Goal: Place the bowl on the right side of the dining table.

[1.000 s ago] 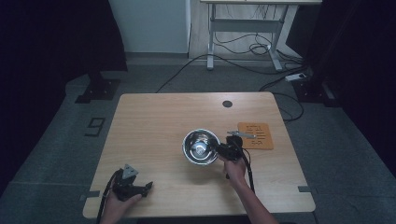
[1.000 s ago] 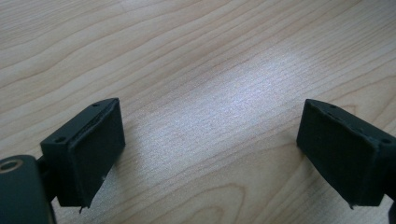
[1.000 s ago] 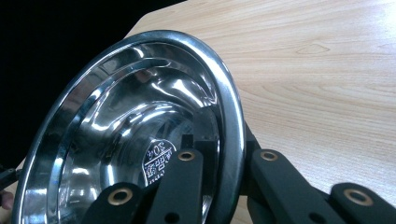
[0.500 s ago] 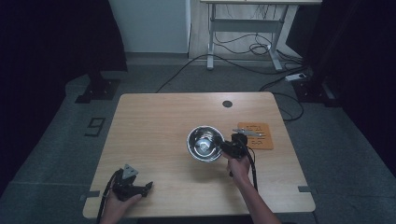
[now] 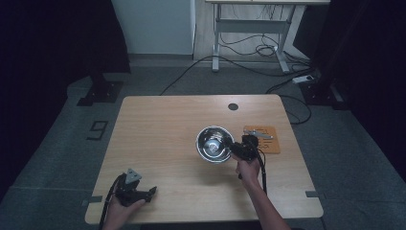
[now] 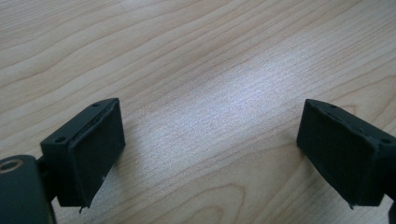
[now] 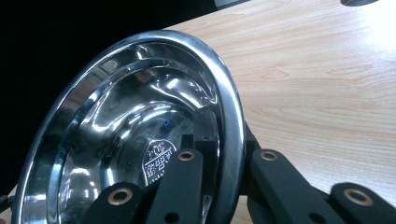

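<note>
Your right gripper is clamped on the rim of the stainless steel bowl, one jaw inside, one outside, mid-table beside the orange mat. The bowl looks light, rigid and slick, so a rim pinch may let it swing; grip squarely. Left gripper rests near the table's edge, jaws apart, empty.

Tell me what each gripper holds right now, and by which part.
The right gripper is shut on the shiny round steel bowl, one jaw inside and one outside its rim. The left gripper holds nothing; its jaws stand open.
</note>
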Motion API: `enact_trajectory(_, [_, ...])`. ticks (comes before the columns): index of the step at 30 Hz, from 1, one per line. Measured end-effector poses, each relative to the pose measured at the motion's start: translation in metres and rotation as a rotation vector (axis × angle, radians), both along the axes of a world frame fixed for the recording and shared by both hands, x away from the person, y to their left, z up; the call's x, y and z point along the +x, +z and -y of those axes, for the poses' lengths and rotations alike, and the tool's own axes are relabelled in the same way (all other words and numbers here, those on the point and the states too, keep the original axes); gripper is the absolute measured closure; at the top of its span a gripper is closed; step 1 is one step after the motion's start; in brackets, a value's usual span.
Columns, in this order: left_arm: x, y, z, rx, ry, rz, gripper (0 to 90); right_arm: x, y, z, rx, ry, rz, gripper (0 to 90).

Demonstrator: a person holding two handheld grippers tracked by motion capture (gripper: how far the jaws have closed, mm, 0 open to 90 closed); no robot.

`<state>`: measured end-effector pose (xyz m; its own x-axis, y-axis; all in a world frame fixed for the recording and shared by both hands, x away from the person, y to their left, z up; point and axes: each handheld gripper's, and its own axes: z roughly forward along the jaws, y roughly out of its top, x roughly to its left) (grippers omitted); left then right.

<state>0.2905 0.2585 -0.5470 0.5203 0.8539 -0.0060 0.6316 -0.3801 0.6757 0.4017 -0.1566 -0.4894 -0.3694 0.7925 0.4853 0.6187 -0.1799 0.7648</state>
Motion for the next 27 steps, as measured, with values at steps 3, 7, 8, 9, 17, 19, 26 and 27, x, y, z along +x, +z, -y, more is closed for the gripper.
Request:
enact_trajectory(3, [0.000,0.000,0.000,0.000,0.000,0.000,7.4,0.001,0.001,0.003,0.005,-0.008,0.000,85.9])
enact_trajectory(7, [0.000,0.000,0.000,0.000,0.000,0.000,7.4,0.003,0.000,0.008,0.003,-0.021,0.000,86.0])
enact_trajectory(8, [0.000,0.000,0.000,0.000,0.000,0.000,7.4,0.004,-0.001,0.009,0.004,-0.025,-0.002,86.0])
enact_trajectory(9, [0.000,0.000,0.000,0.000,0.000,0.000,7.4,0.005,-0.001,0.010,0.006,-0.030,-0.003,86.0])
enact_trajectory(17, [0.000,0.000,0.000,0.000,0.000,0.000,7.4,0.009,-0.003,0.021,0.012,-0.061,-0.008,86.1])
enact_trajectory(19, [0.000,0.000,0.000,0.000,0.000,0.000,7.4,0.010,-0.003,0.024,0.015,-0.067,-0.010,86.1])
enact_trajectory(26, [0.000,0.000,0.000,0.000,0.000,0.000,7.4,0.012,-0.004,0.032,0.022,-0.090,-0.010,86.1])
enact_trajectory(27, [0.000,0.000,0.000,0.000,0.000,0.000,7.4,0.012,-0.004,0.033,0.025,-0.092,-0.014,86.1])
